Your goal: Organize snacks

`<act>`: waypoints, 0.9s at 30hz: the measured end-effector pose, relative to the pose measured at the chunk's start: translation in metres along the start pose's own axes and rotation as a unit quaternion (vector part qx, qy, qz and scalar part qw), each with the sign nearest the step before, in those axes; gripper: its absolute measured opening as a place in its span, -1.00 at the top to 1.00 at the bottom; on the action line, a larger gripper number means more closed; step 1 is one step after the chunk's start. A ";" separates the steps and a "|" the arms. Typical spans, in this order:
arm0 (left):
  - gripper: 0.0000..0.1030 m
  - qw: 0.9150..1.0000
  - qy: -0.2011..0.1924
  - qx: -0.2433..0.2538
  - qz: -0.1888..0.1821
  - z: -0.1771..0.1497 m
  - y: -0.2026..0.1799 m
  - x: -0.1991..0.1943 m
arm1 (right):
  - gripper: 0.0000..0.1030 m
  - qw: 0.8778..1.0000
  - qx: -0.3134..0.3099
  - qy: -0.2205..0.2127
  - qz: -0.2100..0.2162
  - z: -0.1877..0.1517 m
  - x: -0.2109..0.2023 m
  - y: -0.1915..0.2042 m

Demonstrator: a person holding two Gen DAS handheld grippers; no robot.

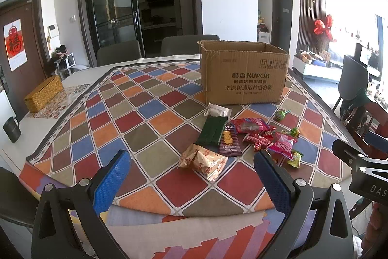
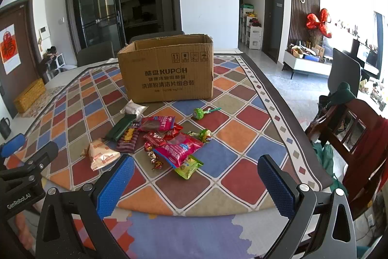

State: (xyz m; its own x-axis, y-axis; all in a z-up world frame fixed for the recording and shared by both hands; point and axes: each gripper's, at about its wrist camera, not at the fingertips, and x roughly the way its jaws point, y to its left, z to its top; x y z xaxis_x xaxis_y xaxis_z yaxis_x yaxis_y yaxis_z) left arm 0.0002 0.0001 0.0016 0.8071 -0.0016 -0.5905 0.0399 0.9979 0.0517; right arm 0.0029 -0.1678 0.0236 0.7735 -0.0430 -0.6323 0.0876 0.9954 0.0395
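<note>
Both grippers hover above the near edge of the counter (image 1: 150, 94), which is covered by a checked cloth (image 2: 232, 128). The left gripper (image 1: 191, 176) has its jaws wide apart and holds nothing; the right gripper (image 2: 196, 176) likewise has its jaws wide apart and empty.

The snacks lie in a loose pile in the middle of the cloth, just near of an open cardboard box (image 2: 167, 74). A tan packet (image 1: 203, 160) lies nearest on the left, with a dark green packet (image 1: 213, 130) beyond it. Pink and red wrappers (image 2: 178, 149) overlap at the centre, touching a small yellow-green packet (image 2: 189, 168). Two green lollipops (image 2: 203, 112) lie to the right, apart from the pile.

At the far left sit a woven box (image 1: 43, 94) and a dark mug (image 1: 11, 129).
</note>
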 end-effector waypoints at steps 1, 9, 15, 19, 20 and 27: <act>-1.00 1.000 0.000 0.000 0.001 0.000 0.000 0.000 | -0.99 1.000 0.000 0.000 0.000 0.000 0.000 0.000; -1.00 1.000 0.000 0.000 0.000 0.000 0.000 -0.001 | -0.98 1.000 0.000 0.001 0.001 0.000 0.001 0.000; -1.00 1.000 -0.001 0.000 0.000 -0.001 0.000 -0.001 | -0.98 1.000 0.000 0.001 0.000 -0.001 0.002 -0.002; -1.00 1.000 -0.001 0.000 0.000 -0.001 0.000 0.000 | -0.98 1.000 0.000 0.001 0.000 0.000 0.001 0.000; -1.00 1.000 -0.001 0.000 0.000 -0.001 0.000 0.000 | -0.98 1.000 0.000 0.001 0.000 0.000 0.001 0.000; -1.00 1.000 -0.001 -0.001 0.000 -0.001 0.001 0.000 | -0.98 1.000 0.000 0.002 0.000 0.000 0.002 0.000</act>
State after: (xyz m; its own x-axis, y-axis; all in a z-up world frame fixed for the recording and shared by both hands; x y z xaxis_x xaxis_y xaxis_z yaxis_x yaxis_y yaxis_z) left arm -0.0006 0.0007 0.0009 0.8086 -0.0016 -0.5884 0.0391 0.9979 0.0510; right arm 0.0042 -0.1674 0.0221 0.7713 -0.0434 -0.6350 0.0879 0.9954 0.0387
